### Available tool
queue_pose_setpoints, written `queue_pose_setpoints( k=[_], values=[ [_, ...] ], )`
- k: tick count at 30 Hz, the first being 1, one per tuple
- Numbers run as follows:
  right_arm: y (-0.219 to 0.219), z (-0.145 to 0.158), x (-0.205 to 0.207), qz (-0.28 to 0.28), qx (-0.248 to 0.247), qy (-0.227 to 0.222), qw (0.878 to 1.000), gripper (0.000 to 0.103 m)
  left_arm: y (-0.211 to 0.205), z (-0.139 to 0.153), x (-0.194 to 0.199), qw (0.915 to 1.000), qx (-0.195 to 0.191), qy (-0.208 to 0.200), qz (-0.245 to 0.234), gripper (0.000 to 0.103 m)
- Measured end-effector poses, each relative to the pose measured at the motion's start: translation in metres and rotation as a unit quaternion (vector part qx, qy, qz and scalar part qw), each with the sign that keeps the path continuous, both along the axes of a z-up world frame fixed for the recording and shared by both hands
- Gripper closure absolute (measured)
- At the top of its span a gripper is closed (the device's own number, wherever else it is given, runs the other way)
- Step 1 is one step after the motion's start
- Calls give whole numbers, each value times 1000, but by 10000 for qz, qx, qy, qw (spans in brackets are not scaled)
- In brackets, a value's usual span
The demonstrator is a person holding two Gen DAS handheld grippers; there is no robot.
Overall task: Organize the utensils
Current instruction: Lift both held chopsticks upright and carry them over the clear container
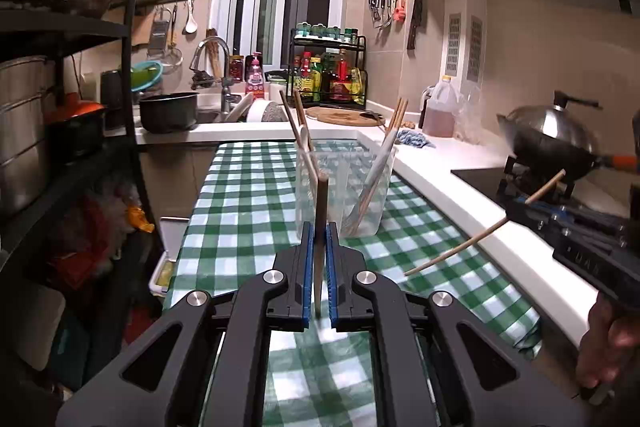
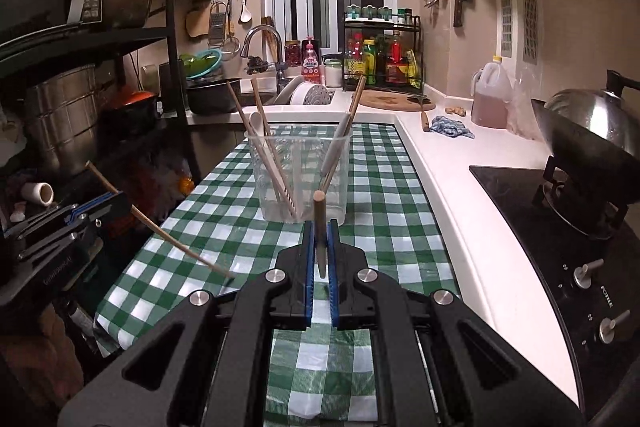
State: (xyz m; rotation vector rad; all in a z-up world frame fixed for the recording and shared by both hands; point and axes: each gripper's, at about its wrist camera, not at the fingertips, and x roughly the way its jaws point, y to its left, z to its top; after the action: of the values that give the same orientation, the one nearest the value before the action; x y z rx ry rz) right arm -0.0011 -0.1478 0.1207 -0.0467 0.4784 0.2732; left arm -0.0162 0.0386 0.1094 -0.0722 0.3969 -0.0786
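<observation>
A clear plastic cup (image 1: 346,195) stands on the green checked cloth (image 1: 248,211) and holds several chopsticks and white spoons. It also shows in the right wrist view (image 2: 298,179). My left gripper (image 1: 320,233) is shut on a wooden chopstick (image 1: 321,211), held upright just in front of the cup. My right gripper (image 2: 320,231) is shut on another wooden chopstick (image 2: 319,223), also upright in front of the cup. The right gripper (image 1: 520,205) shows at the right with its chopstick (image 1: 456,251) slanting down. The left gripper (image 2: 116,203) shows at the left with its chopstick (image 2: 180,247).
A white counter (image 2: 452,195) runs along the right with a black hob (image 2: 560,247) and a lidded wok (image 2: 592,131). A sink (image 1: 208,115) with pots, a spice rack (image 1: 328,71) and a round board (image 1: 342,115) stand at the back. Black shelving (image 1: 60,107) stands left.
</observation>
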Motion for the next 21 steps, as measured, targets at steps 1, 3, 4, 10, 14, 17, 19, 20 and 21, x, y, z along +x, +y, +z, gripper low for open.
queue_pose_setpoints(
  k=[1, 3, 4, 10, 14, 17, 19, 20, 21],
  values=[
    [1, 4, 3, 28, 29, 35, 10000, 97, 2, 4, 4, 10000, -77, 38, -40, 97],
    [2, 9, 8, 58, 83, 96, 9999, 97, 7, 12, 12, 9997, -208, 94, -91, 97],
    [2, 13, 12, 75, 97, 143, 9998, 97, 8, 16, 14, 9996, -235, 104, -108, 97],
    [5, 30, 35, 185, 138, 491, 9985, 97, 15, 37, 32, 9986, -421, 250, -213, 97],
    [6, 38, 48, 222, 151, 606, 9978, 97, 22, 45, 47, 9975, -564, 358, -238, 97],
    [8, 45, 58, 243, 118, 629, 9977, 97, 25, 54, 60, 9971, -617, 387, -231, 97],
    [8, 52, 65, 220, 104, 609, 9978, 97, 30, 64, 72, 9969, -648, 381, -217, 97],
    [9, 55, 69, 228, 120, 595, 9979, 97, 31, 67, 75, 9968, -664, 377, -221, 97],
    [9, 59, 72, 235, 131, 575, 9980, 97, 32, 74, 82, 9966, -694, 365, -236, 97]
  ],
)
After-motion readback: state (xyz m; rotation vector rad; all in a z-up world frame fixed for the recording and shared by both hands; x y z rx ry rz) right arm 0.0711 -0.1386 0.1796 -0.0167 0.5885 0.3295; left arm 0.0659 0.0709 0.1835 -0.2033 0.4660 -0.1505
